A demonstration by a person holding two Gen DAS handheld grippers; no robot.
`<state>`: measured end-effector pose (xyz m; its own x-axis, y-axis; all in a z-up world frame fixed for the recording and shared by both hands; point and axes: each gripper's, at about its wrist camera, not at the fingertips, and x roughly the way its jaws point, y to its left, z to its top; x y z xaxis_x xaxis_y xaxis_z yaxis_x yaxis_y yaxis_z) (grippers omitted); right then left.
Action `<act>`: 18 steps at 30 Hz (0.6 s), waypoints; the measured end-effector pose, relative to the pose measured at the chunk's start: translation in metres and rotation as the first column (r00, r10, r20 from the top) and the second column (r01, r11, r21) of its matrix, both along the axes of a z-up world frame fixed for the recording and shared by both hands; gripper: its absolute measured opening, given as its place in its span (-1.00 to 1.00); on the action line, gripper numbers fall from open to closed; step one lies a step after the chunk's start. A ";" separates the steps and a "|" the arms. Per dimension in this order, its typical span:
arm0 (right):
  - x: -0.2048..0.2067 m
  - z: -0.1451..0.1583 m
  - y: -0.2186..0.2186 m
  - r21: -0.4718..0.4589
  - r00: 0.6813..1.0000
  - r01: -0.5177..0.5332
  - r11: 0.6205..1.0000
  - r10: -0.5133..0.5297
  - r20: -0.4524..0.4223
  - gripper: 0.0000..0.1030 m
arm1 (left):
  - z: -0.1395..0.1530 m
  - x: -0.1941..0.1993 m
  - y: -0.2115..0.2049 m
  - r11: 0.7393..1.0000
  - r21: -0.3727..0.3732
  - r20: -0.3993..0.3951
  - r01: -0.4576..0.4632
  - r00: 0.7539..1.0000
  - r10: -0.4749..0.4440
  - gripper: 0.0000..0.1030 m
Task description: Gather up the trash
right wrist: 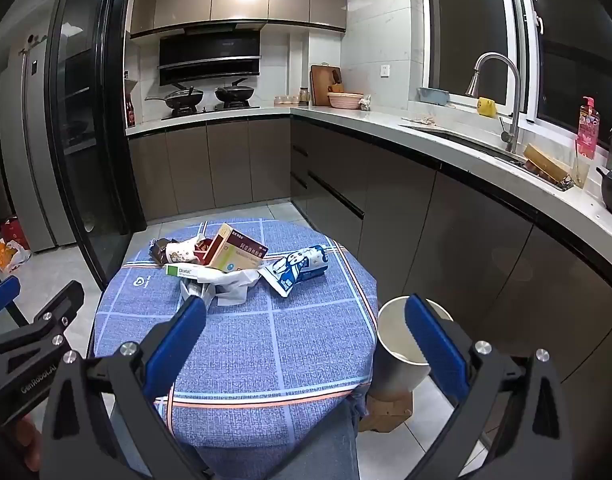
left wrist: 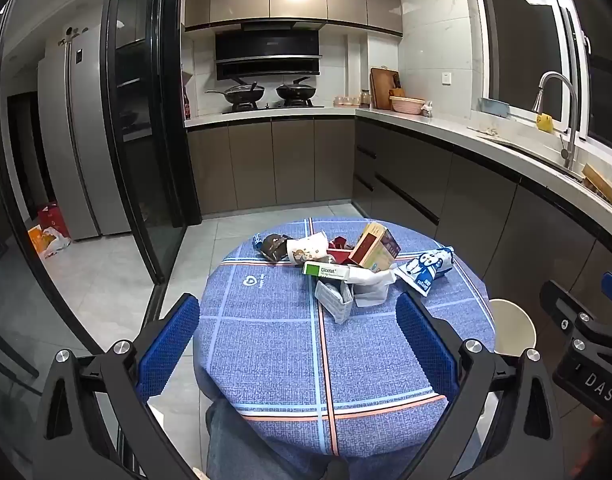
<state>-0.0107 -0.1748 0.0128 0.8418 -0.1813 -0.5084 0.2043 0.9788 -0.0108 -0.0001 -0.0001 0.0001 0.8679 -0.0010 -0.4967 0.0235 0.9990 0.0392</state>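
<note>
A pile of trash lies at the far side of a small round table with a blue checked cloth [left wrist: 265, 332] [right wrist: 257, 344]. It holds a tan and red carton [left wrist: 376, 246] [right wrist: 235, 254], a green and white Dicetel box [left wrist: 326, 270] [right wrist: 181, 271], a blue and white snack bag [left wrist: 426, 266] [right wrist: 299, 268], a paper cup [left wrist: 308, 250], crumpled white paper [left wrist: 372, 286] and a grey wrapper [left wrist: 336, 300]. A white bin [left wrist: 512, 326] [right wrist: 406, 336] stands on the floor right of the table. My left gripper [left wrist: 297, 340] and right gripper [right wrist: 306, 340] are both open and empty, held above the table's near half.
Kitchen cabinets and a counter with a sink [right wrist: 486, 148] run along the back and right. A glass sliding door [left wrist: 145, 140] and a fridge [left wrist: 73, 140] stand on the left. A cardboard piece [right wrist: 386, 412] lies under the bin. The person's jeans [left wrist: 241, 440] show below the table.
</note>
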 end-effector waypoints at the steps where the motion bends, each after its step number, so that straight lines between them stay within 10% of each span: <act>1: 0.000 0.000 0.000 0.000 1.000 0.000 1.000 0.000 0.000 0.94 | 0.000 0.000 0.000 1.000 -0.004 -0.001 0.000 1.000 0.000 0.84; 18: 0.001 0.001 0.002 -0.006 1.000 0.000 1.000 0.000 -0.002 0.94 | 0.003 -0.001 -0.003 1.000 -0.012 0.000 0.008 1.000 -0.008 0.84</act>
